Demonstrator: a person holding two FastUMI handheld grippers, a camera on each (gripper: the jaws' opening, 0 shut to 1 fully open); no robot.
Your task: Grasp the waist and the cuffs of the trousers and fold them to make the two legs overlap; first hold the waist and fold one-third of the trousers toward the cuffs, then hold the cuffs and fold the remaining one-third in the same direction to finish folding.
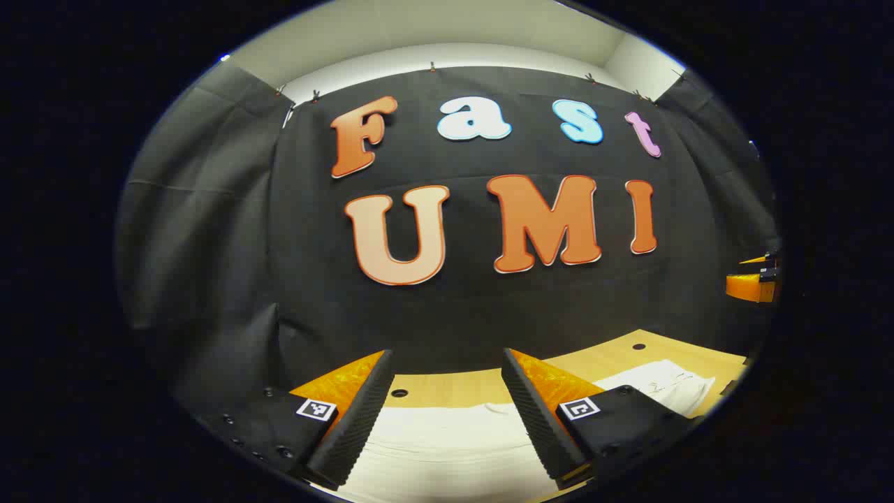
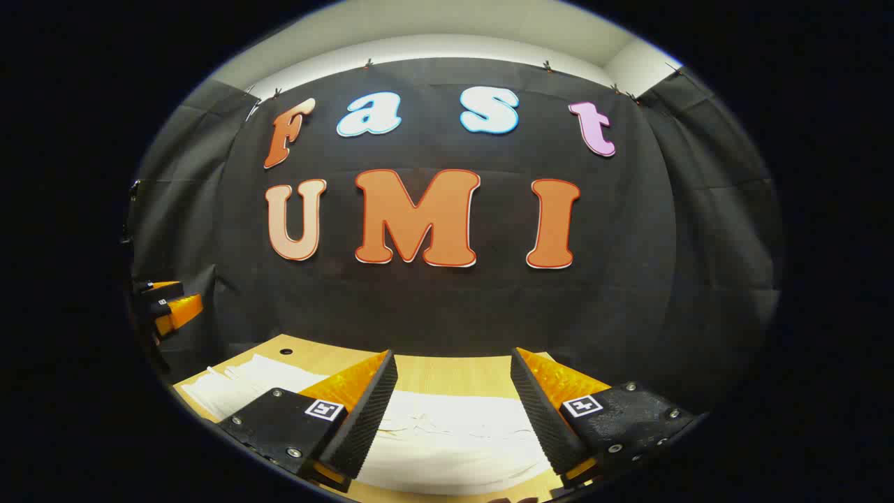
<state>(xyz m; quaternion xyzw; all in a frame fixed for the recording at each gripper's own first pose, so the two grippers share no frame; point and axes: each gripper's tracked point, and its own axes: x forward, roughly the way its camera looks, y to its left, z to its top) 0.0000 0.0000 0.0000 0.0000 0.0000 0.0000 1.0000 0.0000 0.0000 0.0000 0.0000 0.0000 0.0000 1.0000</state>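
Note:
White trousers point(image 1: 447, 447) lie flat on a wooden table point(image 1: 461, 388). In the left gripper view my left gripper point(image 1: 445, 412) hovers above the cloth, open, with nothing between its fingers; more white cloth point(image 1: 663, 384) stretches off to the right. In the right gripper view my right gripper point(image 2: 452, 412) is also open over the trousers point(image 2: 454, 440), and the cloth point(image 2: 237, 381) continues to the left. Neither gripper touches the fabric. The right gripper point(image 1: 754, 283) appears at the right edge of the left gripper view, and the left gripper point(image 2: 167, 307) at the left edge of the right gripper view.
The black booth wall stands close behind the table's far edge. Small round holes point(image 1: 399, 393) point(image 2: 285, 351) mark the tabletop near the back. Bare wood point(image 2: 454, 374) shows between the trousers and the wall.

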